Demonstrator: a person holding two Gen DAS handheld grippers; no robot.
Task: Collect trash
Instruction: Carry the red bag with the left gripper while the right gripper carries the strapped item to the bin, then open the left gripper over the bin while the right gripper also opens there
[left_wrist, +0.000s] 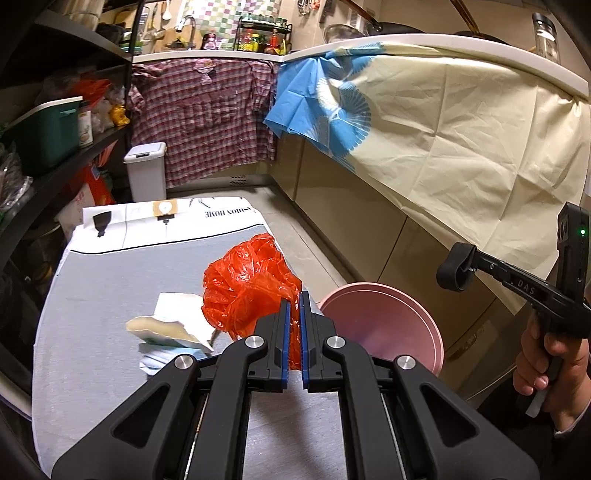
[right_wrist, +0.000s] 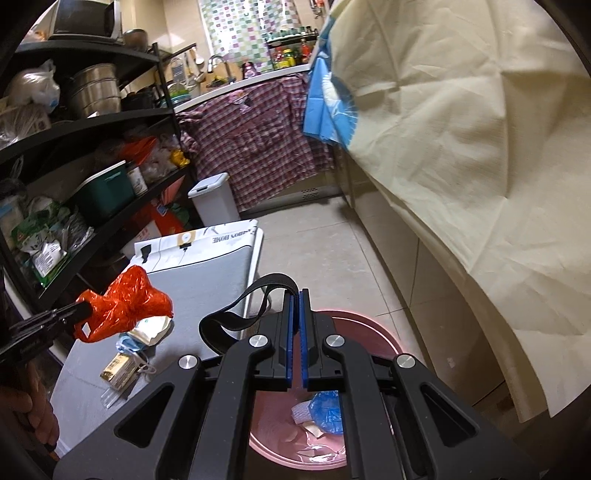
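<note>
Left gripper (left_wrist: 293, 301) jaws clamped on red bag (left_wrist: 247, 280), lifted toward pink bin (left_wrist: 388, 321); right gripper (right_wrist: 297, 301) jaws together, empty.

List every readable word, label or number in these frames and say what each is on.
"HOME", upside down, preceded by a half-legible word: printed table cover.
"DAS": right gripper body.
Shelf packets, jar label, counter bottles, gold packet: too small or blurred.
No numbers readable.
</note>
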